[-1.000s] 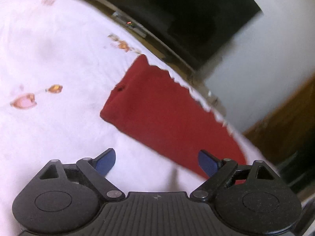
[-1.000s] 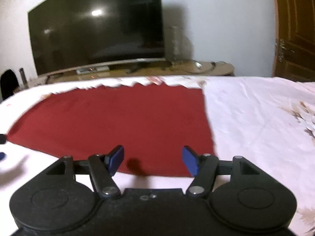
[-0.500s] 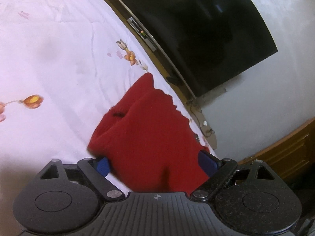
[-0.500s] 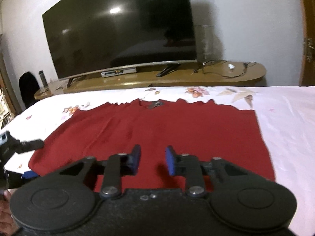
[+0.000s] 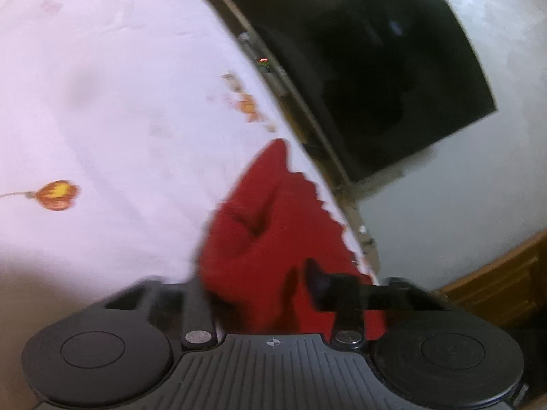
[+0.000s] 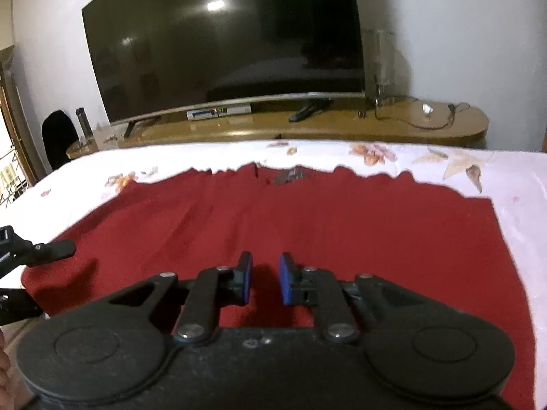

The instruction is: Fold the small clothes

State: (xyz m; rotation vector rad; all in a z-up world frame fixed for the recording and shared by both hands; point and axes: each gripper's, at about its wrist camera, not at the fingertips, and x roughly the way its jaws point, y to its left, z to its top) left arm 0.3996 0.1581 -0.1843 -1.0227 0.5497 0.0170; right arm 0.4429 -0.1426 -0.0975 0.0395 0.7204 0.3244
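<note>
While both tools close in: red cloth (image 6: 307,218) lies spread flat across the bed (image 6: 512,177), reaching its far edge.
Left tool (image 5: 259,290): jaws just closing, pinching the cloth's bunched left corner.
Right tool (image 6: 265,283): jaws just closing, blue pads (image 6: 286,283) narrowly apart over the cloth's near edge; a pinch, I cannot tell.
Behind: television (image 6: 222,41).
</note>
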